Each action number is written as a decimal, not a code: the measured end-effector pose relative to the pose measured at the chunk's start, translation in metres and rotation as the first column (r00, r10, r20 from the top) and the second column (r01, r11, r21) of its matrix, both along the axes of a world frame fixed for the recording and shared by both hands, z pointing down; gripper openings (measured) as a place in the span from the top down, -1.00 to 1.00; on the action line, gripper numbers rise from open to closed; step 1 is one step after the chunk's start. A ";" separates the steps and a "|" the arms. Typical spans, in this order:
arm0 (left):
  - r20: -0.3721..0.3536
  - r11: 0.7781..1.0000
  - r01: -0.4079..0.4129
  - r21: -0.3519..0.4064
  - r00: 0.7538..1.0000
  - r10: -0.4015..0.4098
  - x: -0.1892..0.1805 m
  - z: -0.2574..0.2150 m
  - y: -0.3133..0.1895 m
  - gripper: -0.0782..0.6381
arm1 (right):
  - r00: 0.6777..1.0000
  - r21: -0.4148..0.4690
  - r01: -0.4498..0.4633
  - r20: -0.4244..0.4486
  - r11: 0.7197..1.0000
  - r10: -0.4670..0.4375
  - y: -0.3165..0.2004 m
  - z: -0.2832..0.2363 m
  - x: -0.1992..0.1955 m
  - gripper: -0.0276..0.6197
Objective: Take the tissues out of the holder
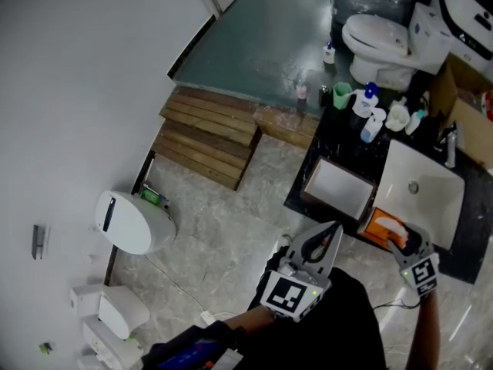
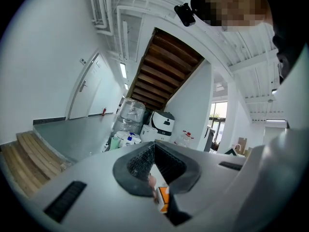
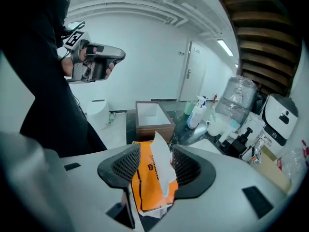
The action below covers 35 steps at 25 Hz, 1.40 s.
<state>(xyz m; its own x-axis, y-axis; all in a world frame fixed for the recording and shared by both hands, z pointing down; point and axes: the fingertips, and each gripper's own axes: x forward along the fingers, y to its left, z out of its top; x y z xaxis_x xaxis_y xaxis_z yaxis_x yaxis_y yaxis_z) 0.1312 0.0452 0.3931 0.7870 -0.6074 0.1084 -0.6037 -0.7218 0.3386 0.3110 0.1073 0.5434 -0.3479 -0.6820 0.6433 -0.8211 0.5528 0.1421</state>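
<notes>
1. On the black counter (image 1: 337, 139), the orange tissue pack (image 3: 147, 182) lies flat just in front of the wooden holder (image 3: 154, 128). The pack is outside the holder, and the holder's white inside looks empty.
2. Right gripper (image 3: 155, 151): jaws stand apart over the pack. One white tissue (image 3: 161, 163) sticks up between them, close to the right pad. Neither pad appears to press on it.
3. Left gripper (image 2: 154, 146): jaws together at the tips, clamped on nothing, held off to the side of the work.
4. Judgement: removal looks done, and the step in hand is backing the right gripper away.
5. To do it well, keep the jaws wide and lift straight along the loose tissue. Dragging sideways could catch the sheet on a ribbed pad and pull the pack along or tear the sheet.
6. Writing: dark print runs down the pack's orange face, too small and too covered by the tissue to read. No brand is legible. The bottles by the sink (image 1: 420, 187) show no readable labels.
</notes>
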 end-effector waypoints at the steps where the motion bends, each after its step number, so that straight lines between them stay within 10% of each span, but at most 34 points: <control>1: 0.000 1.000 -0.008 0.000 1.000 0.008 0.001 0.000 0.000 0.79 | 1.000 0.007 -0.017 0.011 1.000 0.017 -0.001 -0.002 -0.001 0.32; 10: -0.015 0.997 -0.076 -0.009 0.997 0.076 0.006 -0.009 -0.007 0.79 | 0.975 0.166 -0.203 0.122 0.965 0.184 -0.015 -0.063 -0.025 0.32; 19: -0.024 0.989 -0.151 0.000 0.988 0.151 0.017 -0.014 -0.010 0.79 | 0.867 0.284 -0.440 0.381 0.852 0.321 -0.021 -0.119 -0.052 0.32; 35: -0.014 0.973 -0.220 0.071 0.975 0.222 0.012 -0.027 -0.014 0.79 | 0.831 0.426 -0.534 0.422 0.731 0.362 -0.029 -0.172 -0.071 0.32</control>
<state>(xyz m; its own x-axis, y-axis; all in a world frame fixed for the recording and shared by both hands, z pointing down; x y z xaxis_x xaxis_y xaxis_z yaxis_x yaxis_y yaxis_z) 0.1431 0.0309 0.3661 0.9042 -0.4237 0.0539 -0.4198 -0.8583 0.2950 0.2398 0.0786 0.3711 -0.0242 -0.9967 0.0780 -0.9997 0.0245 0.0027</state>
